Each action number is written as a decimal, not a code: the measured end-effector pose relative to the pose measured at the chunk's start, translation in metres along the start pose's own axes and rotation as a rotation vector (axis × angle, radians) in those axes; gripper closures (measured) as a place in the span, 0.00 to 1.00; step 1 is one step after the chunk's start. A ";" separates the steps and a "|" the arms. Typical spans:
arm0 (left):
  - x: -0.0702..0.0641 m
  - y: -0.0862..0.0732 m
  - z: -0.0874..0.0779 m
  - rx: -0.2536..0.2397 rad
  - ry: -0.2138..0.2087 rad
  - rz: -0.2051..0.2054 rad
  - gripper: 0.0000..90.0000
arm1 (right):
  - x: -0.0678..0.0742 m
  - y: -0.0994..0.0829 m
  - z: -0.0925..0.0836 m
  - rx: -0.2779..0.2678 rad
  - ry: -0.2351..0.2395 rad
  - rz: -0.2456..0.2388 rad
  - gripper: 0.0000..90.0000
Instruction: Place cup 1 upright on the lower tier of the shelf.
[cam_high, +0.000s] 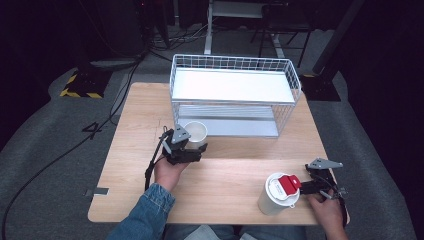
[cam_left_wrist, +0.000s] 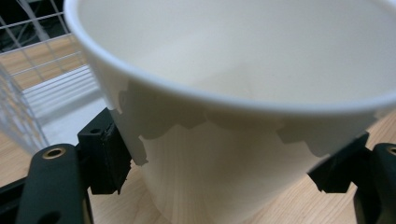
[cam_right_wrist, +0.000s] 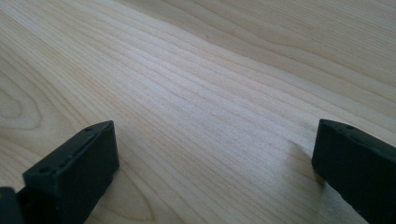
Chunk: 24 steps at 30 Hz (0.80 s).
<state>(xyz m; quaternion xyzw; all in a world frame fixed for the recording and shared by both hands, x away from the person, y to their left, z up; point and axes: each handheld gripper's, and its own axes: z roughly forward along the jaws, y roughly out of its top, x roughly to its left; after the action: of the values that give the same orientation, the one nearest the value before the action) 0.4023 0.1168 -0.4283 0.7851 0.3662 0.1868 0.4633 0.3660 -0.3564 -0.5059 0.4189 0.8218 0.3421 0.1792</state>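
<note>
The left tongs (cam_high: 192, 150) are clamped on the white paper cup (cam_high: 195, 133), one jaw on each side of its wall, just in front of the wire rack (cam_high: 235, 95) on the table (cam_high: 225, 170). The right tongs (cam_right_wrist: 212, 172) stand apart over bare wood beside a lidded white cup (cam_high: 276, 194).
</note>
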 end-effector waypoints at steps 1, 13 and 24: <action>0.000 0.000 0.000 0.000 0.000 0.000 0.24 | 0.000 0.000 0.000 0.000 0.000 0.000 0.01; -0.004 0.023 0.026 -0.033 -0.033 -0.014 0.24 | 0.000 0.000 0.000 0.000 0.000 -0.001 0.01; -0.011 0.033 0.047 -0.049 0.004 -0.007 0.24 | 0.000 0.000 0.000 0.000 -0.001 -0.001 0.01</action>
<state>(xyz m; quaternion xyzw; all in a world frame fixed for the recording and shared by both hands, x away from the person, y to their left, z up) 0.4377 0.0708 -0.4222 0.7720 0.3652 0.1956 0.4821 0.3660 -0.3564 -0.5059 0.4187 0.8218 0.3420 0.1797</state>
